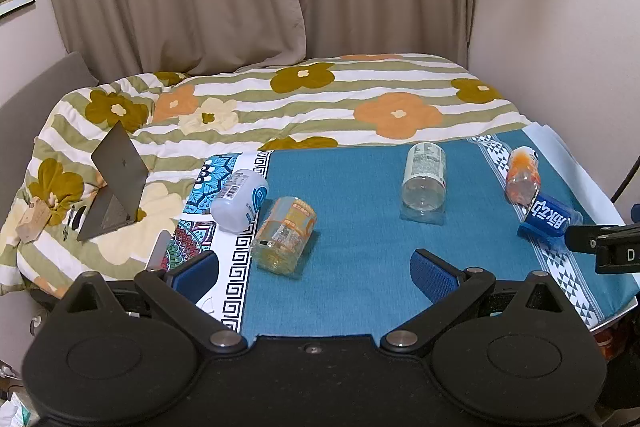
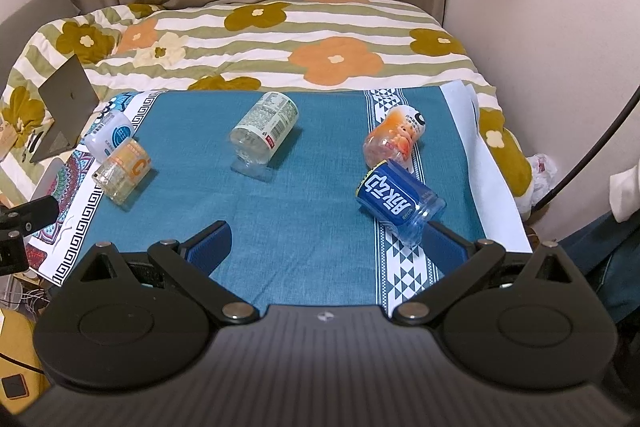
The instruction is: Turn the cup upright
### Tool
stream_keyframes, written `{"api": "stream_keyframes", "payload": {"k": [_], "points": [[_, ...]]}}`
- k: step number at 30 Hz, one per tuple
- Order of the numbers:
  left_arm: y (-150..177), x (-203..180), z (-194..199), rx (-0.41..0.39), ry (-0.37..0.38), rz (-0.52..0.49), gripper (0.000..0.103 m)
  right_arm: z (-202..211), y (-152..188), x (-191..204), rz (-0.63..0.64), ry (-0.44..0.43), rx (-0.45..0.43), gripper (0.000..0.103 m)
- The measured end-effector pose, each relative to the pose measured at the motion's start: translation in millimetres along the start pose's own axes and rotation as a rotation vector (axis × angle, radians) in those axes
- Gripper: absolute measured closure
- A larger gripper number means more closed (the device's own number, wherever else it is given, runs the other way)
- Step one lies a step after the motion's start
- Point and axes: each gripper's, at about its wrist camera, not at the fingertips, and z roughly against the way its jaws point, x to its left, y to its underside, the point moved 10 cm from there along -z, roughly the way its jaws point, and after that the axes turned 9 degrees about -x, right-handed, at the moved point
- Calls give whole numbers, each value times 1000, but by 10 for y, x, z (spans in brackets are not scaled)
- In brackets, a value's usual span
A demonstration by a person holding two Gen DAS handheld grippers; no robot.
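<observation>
The blue-labelled cup (image 2: 400,201) is lying on its side on the patterned right border of the teal cloth (image 2: 312,147), its clear open end pointing toward you and sitting just beside the right pad of your right tongs (image 2: 326,247); four more cups are lying tipped over too, so you are choosing among five. Both tongs are standing spread and empty, the left tongs (image 1: 316,267) hovering over the near edge of the desk (image 1: 622,301) with the orange-labelled clear cup (image 1: 283,233) just ahead of them. If you are closing on the blue cup's thin clear wall near the mouth, it is probably going to flex and squirt out, or roll into the orange-printed cup (image 2: 394,139) touching it behind. A round body on cloth is also rolling easily under a glancing pad, and here the desk's right edge is near, so a nudge outward is risking a drop to the floor. On the left, the orange-labelled cup is resting against the white cup with the blue emblem (image 1: 239,201), so tipping one is likely disturbing the other. The clear cup with the pale green label (image 2: 264,135) is lying apart mid-cloth. The cloth itself could be bunching if a pad drags it.
</observation>
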Motion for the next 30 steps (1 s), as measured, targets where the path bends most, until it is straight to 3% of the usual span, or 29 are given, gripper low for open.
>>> {"api": "stream_keyframes", "payload": {"k": [20,30], "points": [[12,-8,85,-4,-21,20,0,-1,-33,-3,17,-17,-10,0],[-278,132,57,2,-114,49,0,-33,-246,12,77,-111,-15,0]]}}
